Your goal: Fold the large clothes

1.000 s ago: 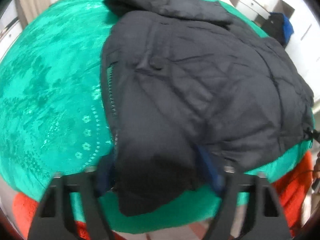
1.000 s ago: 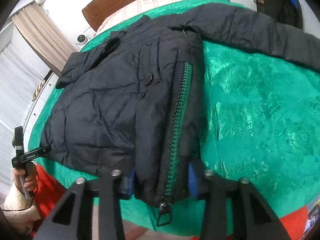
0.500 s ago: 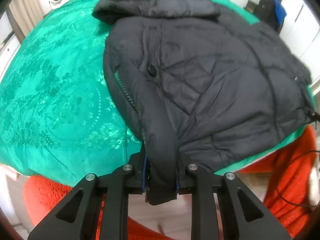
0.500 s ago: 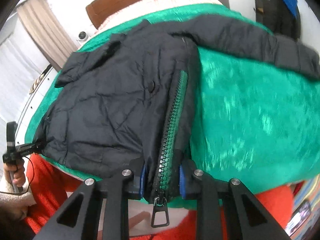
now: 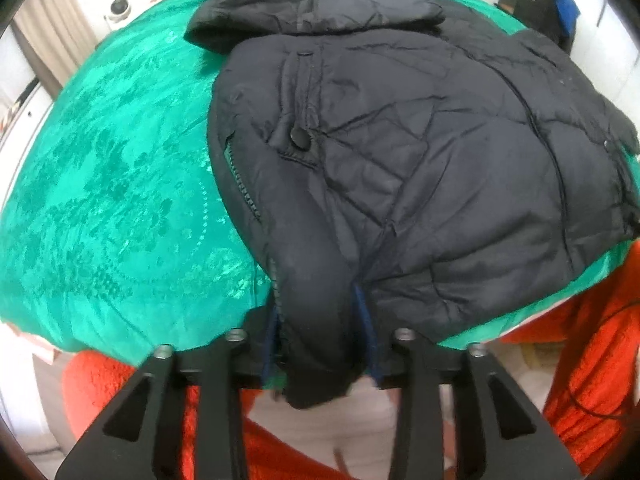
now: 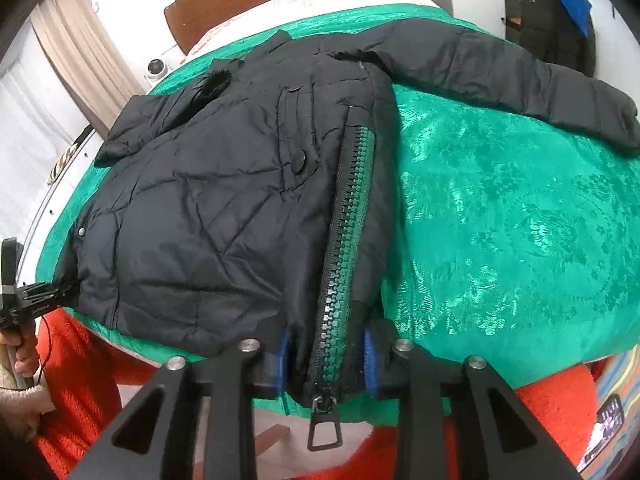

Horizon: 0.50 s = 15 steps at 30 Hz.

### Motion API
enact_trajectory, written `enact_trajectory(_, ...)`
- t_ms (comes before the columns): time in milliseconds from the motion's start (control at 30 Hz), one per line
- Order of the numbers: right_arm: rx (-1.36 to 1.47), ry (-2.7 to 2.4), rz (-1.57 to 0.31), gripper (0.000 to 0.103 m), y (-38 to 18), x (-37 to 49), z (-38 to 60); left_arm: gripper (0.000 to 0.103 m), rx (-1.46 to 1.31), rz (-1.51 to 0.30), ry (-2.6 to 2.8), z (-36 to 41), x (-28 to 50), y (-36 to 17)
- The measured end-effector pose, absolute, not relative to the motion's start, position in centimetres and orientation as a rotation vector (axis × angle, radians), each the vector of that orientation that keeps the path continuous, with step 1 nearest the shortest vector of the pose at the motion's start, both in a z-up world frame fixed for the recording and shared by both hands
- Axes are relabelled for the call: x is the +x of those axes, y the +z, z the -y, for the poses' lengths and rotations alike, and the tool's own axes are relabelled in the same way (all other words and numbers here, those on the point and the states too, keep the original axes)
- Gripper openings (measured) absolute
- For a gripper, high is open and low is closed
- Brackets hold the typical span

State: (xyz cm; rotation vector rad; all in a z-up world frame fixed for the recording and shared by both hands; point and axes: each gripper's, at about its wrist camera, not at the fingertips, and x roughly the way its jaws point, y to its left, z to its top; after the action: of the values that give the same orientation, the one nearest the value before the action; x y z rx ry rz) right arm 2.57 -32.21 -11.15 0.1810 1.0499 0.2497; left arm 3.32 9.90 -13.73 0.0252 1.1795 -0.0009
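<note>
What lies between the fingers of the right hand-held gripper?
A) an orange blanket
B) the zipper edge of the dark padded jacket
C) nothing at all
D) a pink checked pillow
B: the dark padded jacket's green-toothed zipper runs down between the right hand-held gripper's blue-padded fingers, whose jaws are opening.

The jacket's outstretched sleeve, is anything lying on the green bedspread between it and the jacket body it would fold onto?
Nothing visible does. In the right wrist view the sleeve lies flat, stretched out to the right, and only bare green bedspread shows between it and the jacket body.
</note>
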Motion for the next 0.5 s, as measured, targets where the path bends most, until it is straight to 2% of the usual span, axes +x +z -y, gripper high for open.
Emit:
enact_trajectory(33, 0.196, 0.247, -1.053, 0.071, -11.1, 2.5, 32.3, 0.052, 0.017, -1.175, -0.002, -10.2, 3.1, -13.5)
enact_trajectory(67, 0.216, 0.242, -1.053, 0.076, -11.1, 2.4, 32.6, 0.058, 0.014, -1.162, 0.001, -10.3, 2.9, -12.8)
enact_trajectory(100, 0.234, 0.239, -1.047, 0.078, -11.0, 2.3, 32.8, 0.06, 0.027, -1.135, 0.008, -10.3, 2.6, -11.6)
enact_trajectory(200, 0.253, 0.204, -1.018, 0.078, -10.2, 1.7, 33.6, 0.076, 0.074, -1.051, 0.029, -10.2, 2.1, -8.6)
enact_trajectory(267, 0.228, 0.17, -0.991, 0.078, -9.6, 1.3, 33.7, 0.09, 0.092, -0.989, 0.045, -10.5, 1.5, -6.5)
enact_trajectory(333, 0.18, 0.131, -0.949, 0.078, -8.7, 0.8, 33.4, 0.097, 0.093, -0.908, 0.06, -10.4, 1.5, -4.3)
enact_trajectory(433, 0.133, 0.118, -0.887, 0.079, -7.4, 0.2, 32.5, 0.103, 0.083, -0.813, 0.084, -10.1, 2.0, -2.7)
enact_trajectory(500, 0.111, 0.122, -0.85, 0.081, -6.7, -0.1, 32.0, 0.103, 0.116, -0.832, 0.128, -9.5, 3.3, -3.3)
